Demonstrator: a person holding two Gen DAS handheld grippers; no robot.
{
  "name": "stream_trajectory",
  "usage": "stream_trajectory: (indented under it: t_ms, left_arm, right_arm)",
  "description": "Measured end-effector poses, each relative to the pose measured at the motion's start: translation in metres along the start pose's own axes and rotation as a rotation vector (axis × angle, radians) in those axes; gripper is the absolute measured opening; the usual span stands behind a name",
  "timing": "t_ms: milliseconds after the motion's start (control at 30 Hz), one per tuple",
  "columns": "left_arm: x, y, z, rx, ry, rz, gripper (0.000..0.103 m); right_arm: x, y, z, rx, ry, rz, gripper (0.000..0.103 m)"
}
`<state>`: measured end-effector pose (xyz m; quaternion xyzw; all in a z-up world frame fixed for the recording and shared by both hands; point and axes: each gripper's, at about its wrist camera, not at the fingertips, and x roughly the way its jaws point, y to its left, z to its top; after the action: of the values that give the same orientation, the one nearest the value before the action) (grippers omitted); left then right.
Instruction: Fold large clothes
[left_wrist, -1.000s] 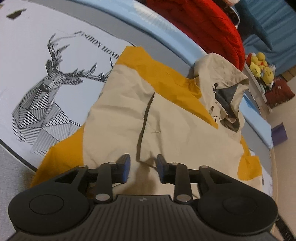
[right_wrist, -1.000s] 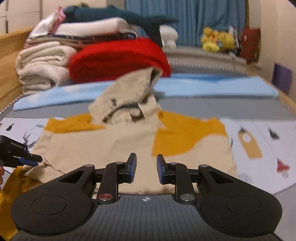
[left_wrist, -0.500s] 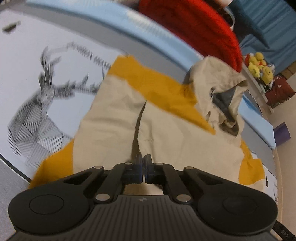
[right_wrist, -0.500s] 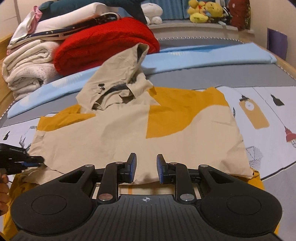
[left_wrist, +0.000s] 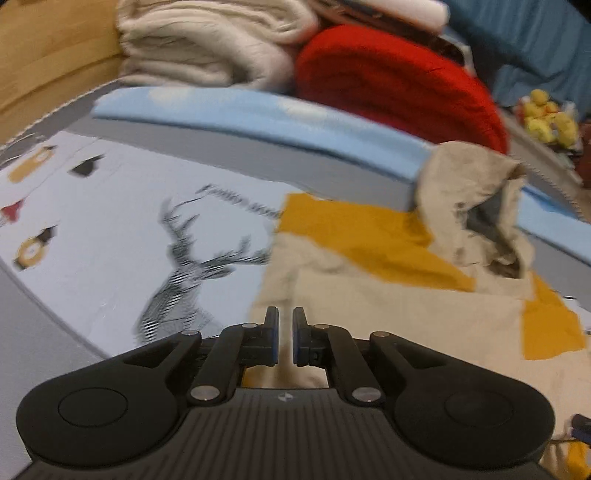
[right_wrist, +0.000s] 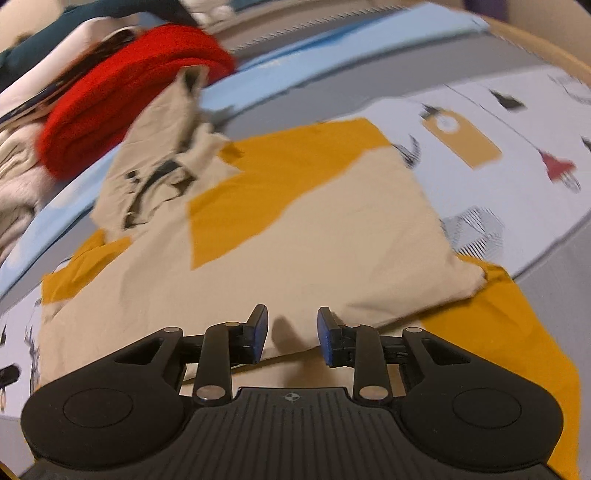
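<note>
A beige hooded jacket (left_wrist: 388, 314) with mustard-yellow panels lies spread on the bed, its crumpled hood (left_wrist: 472, 192) at the far end. My left gripper (left_wrist: 286, 314) is at the jacket's near left edge. Its jaws stand a narrow gap apart and are opening slightly, and beige cloth fills the gap. The right wrist view shows the same jacket (right_wrist: 295, 240) and hood (right_wrist: 162, 147), with a yellow sleeve (right_wrist: 498, 332) sticking out at the near right. My right gripper (right_wrist: 290, 314) hovers over the near hem. Its jaws are opening, with a cloth ridge below them that the pads do not press.
The jacket lies on a printed sheet with a deer drawing (left_wrist: 192, 266). Behind it are a light blue strip (left_wrist: 258, 118), a red blanket (left_wrist: 388, 81) and folded cream blankets (left_wrist: 203, 44). A wooden bed frame (left_wrist: 44, 55) is far left, plush toys (left_wrist: 546, 118) far right.
My left gripper closed at the jacket's near left edge, then rose and tipped up. My right gripper dropped toward the near hem, rolled, and its jaws widened.
</note>
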<state>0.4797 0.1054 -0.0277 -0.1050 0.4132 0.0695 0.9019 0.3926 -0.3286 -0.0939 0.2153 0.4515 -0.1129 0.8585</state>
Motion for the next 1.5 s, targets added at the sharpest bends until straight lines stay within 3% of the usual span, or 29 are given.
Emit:
stream_trajectory:
  t_ms: [100,133,167,267,367,467,567,667,833,900,1000,1167,1300,1500]
  left_arm:
    - [0.016,-0.004,-0.005,-0.011,0.074,-0.099,0.011]
    - [0.025,-0.006,-0.008,-0.006,0.110,-0.107,0.019]
    - [0.034,-0.008,-0.013,0.004,0.152,-0.101,0.029]
    - [0.057,-0.008,-0.026,0.044,0.251,-0.013,0.031]
    - [0.051,-0.007,-0.022,0.025,0.239,-0.010,0.031]
    - [0.037,-0.013,-0.018,0.049,0.179,-0.006,0.032]
    - [0.034,-0.025,-0.018,0.100,0.149,-0.001,0.032]
    - [0.035,-0.031,-0.022,0.119,0.154,0.011,0.032]
    - [0.050,-0.022,-0.025,0.094,0.226,0.037,0.032]
    - [0.039,-0.027,-0.021,0.158,0.155,0.084,0.032]
    - [0.017,-0.036,-0.011,0.224,0.047,0.066,0.033]
    - [0.000,-0.040,-0.009,0.192,0.012,0.008,0.033]
    - [-0.022,-0.055,-0.010,0.214,-0.064,-0.028,0.033]
    - [-0.051,-0.074,-0.013,0.264,-0.169,-0.099,0.052]
  right_arm:
    - [0.011,-0.015,0.003,0.050,0.013,-0.043,0.031]
    - [0.014,-0.019,0.004,0.059,0.017,-0.060,0.031]
    - [0.018,-0.023,0.005,0.070,0.022,-0.078,0.031]
    - [0.025,-0.034,0.006,0.121,0.046,-0.093,0.031]
    - [0.018,-0.028,0.009,0.109,0.024,-0.108,0.031]
    - [-0.004,0.007,0.014,-0.101,-0.111,-0.125,0.031]
    - [-0.015,0.032,0.011,-0.254,-0.209,-0.046,0.041]
    - [0.004,0.026,0.008,-0.209,-0.121,-0.041,0.041]
    - [0.044,0.000,0.001,-0.088,0.044,-0.124,0.041]
    - [0.039,0.000,0.002,-0.068,0.039,-0.113,0.041]
    - [0.020,0.014,0.004,-0.125,-0.024,-0.078,0.041]
    - [-0.012,0.033,0.006,-0.244,-0.167,-0.044,0.041]
    - [-0.037,0.044,0.010,-0.316,-0.273,-0.023,0.041]
    - [-0.071,0.051,0.006,-0.395,-0.376,0.007,0.042]
